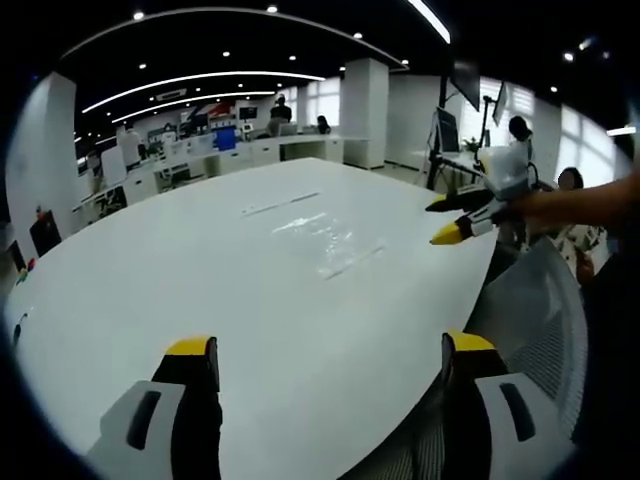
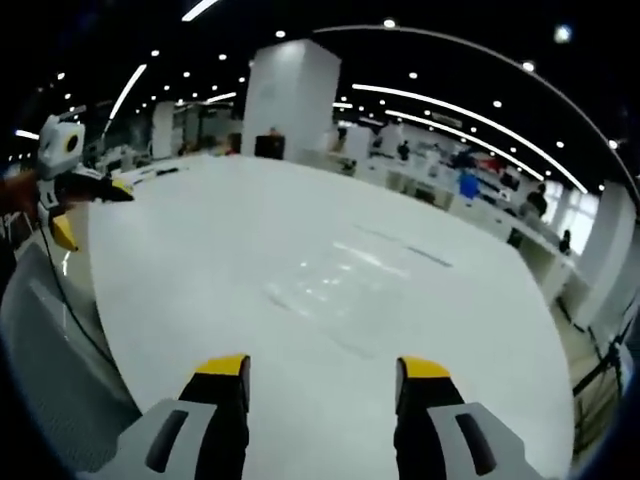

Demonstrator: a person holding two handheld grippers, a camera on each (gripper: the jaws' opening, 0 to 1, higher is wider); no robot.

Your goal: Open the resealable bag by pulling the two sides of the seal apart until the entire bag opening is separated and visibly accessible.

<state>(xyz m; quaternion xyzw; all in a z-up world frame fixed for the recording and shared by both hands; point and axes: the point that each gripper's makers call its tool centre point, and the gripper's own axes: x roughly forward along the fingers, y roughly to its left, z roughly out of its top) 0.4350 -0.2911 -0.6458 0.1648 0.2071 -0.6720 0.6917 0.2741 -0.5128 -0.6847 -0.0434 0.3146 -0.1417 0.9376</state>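
Note:
A clear resealable bag (image 1: 322, 240) lies flat on the white table (image 1: 150, 290), glinting under the ceiling lights, with its seal strip along one edge. My left gripper (image 1: 330, 350) hovers open over the table's near edge, short of the bag, nothing between its jaws. From the right of that view, my right gripper (image 1: 445, 220) reaches in, held by a hand and also open. In the right gripper view the bag (image 2: 340, 280) lies ahead of the open right gripper (image 2: 325, 368), and the left gripper (image 2: 92, 212) hangs at the far left, off the table (image 2: 480, 330) edge.
A grey mesh chair (image 1: 540, 310) stands against the table's edge, also seen as chair (image 2: 50, 340). A white pillar (image 1: 365, 110) and rows of desks with monitors (image 1: 225, 140) lie beyond the table. A seated person (image 1: 572, 182) is at the right.

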